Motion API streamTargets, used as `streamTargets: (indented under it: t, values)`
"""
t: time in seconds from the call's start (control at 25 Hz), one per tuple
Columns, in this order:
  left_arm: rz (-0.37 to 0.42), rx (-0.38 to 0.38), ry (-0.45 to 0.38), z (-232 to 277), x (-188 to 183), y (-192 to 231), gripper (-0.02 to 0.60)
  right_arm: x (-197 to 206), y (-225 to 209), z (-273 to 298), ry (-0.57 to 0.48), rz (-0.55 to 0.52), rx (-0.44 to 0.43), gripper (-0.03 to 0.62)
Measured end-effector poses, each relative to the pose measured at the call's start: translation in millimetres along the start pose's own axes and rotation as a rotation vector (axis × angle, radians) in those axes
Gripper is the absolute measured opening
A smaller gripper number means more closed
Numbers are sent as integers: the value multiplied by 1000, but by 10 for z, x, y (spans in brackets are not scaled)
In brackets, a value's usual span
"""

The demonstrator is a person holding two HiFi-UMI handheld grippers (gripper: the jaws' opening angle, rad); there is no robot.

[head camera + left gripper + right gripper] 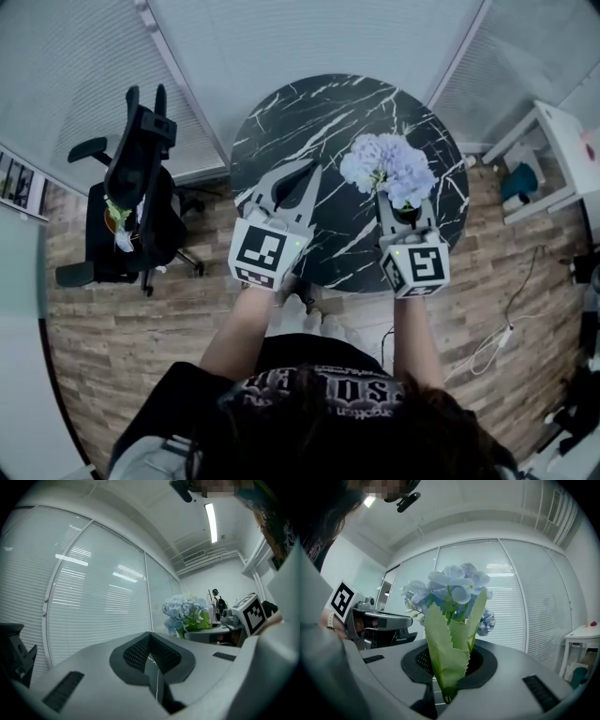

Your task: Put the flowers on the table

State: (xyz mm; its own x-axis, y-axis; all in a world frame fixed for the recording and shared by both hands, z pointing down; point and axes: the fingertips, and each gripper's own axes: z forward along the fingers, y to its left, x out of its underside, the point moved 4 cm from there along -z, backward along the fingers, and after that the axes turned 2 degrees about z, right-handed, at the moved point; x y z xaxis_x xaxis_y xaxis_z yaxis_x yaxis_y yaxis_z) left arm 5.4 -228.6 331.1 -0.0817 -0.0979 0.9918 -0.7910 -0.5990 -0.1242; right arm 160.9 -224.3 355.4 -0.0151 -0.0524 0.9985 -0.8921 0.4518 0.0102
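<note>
A bunch of pale blue artificial flowers (386, 167) with green serrated leaves stands upright over the right part of the round black marble table (309, 112). My right gripper (405, 208) is shut on the bunch's green stem base. In the right gripper view the leaves rise out from between the dark pads (487, 660), with the blooms (452, 588) above. My left gripper (289, 180) hovers over the table's left front, jaws a little apart and nothing between them. A thin strip of marble shows through its gap (150, 667). The flowers (185, 613) appear off to its right.
A black office chair (141, 187) stands left of the table on the wood floor. A white side table (567, 141) is at the far right, and a white cable (497, 342) lies on the floor below it. Glass walls with blinds (281, 37) close the back.
</note>
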Motion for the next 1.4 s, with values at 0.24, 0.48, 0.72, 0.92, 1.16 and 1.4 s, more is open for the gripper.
streamTargets:
  t: [0.24,0.48,0.72,0.92,1.16,1.4]
  values:
    - [7,30,2,321,113,283,-2,135,-147,390,25,-2,30,80]
    - [-1,42,13,582,215,560,-2,274,-270,752,60,9,44,81]
    - [-17,75,60,762,462,722,-2,569,-409,1053,113,19,75,80]
    - [-40,87,86,895,642,812,-2,873,-530,1255,173,36,98,81]
    - [-47,108,103,1035,745,867,-3,1338,-620,1471,277,63,99,80]
    - [-50,129,118,1117,795,901,-2,1796,-740,1637,381,108,111,84]
